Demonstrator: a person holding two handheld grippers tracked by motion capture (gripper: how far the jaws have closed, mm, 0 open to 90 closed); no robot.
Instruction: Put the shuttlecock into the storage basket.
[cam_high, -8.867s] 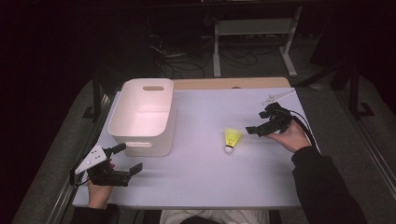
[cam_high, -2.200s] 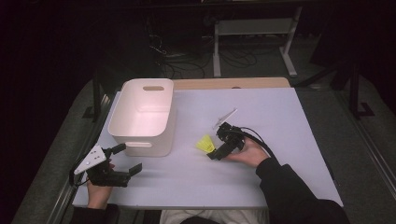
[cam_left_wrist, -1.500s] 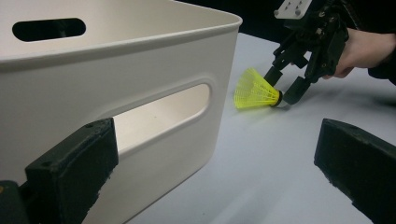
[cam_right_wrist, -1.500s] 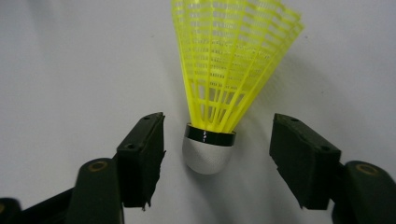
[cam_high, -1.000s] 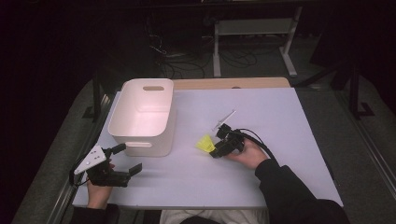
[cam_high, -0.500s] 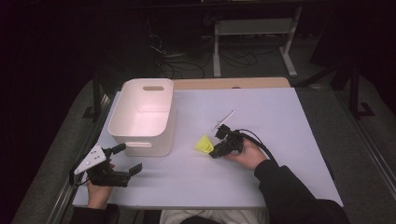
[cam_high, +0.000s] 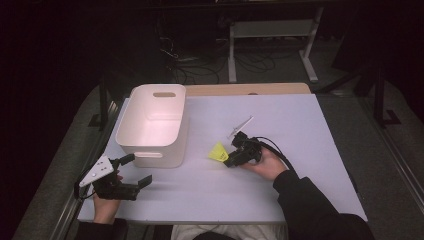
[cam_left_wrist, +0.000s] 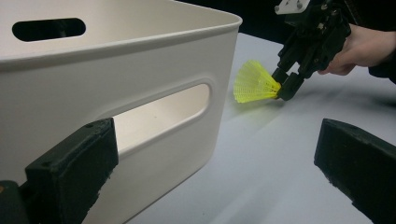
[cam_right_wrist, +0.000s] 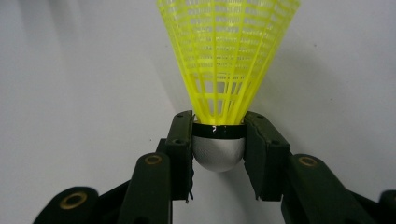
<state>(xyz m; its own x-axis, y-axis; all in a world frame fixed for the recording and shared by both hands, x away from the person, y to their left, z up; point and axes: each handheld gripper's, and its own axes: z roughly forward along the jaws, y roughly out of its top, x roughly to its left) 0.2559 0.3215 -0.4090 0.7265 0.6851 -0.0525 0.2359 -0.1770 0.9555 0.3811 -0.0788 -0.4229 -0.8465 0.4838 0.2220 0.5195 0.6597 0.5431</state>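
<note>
- Gripping a yellow shuttlecock (cam_right_wrist: 227, 56): right tool (cam_high: 231, 158), jaws narrowed and pressed on either side of the rounded silver-white cork base, black band at the top of the cork level with the pads. The jaws have just been closing, with the cork between them.
- Shuttlecock, position: near the middle of the bench (cam_high: 310, 125), low over the pale surface, yellow mesh skirt pointing away from the right tool towards the bin; whether the skirt touches the surface cannot be told.
- Right hand (cam_high: 265, 165): wrapped around the tool body, dark sleeve behind it, black cable looping from the tool.
- Left tool (cam_high: 134, 171): jaws wide apart, nothing between them, resting at the near left corner of the bench, held by the left hand (cam_high: 105, 197); grey three-cornered plate on top.
- White plastic bin (cam_high: 155, 122): rectangular, slot handles in the short walls, standing upright on the left part of the bench, apart from the shuttlecock, just beyond the left tool.
- Bench cover: pale lilac-white sheet, wooden edge at the far side.
</note>
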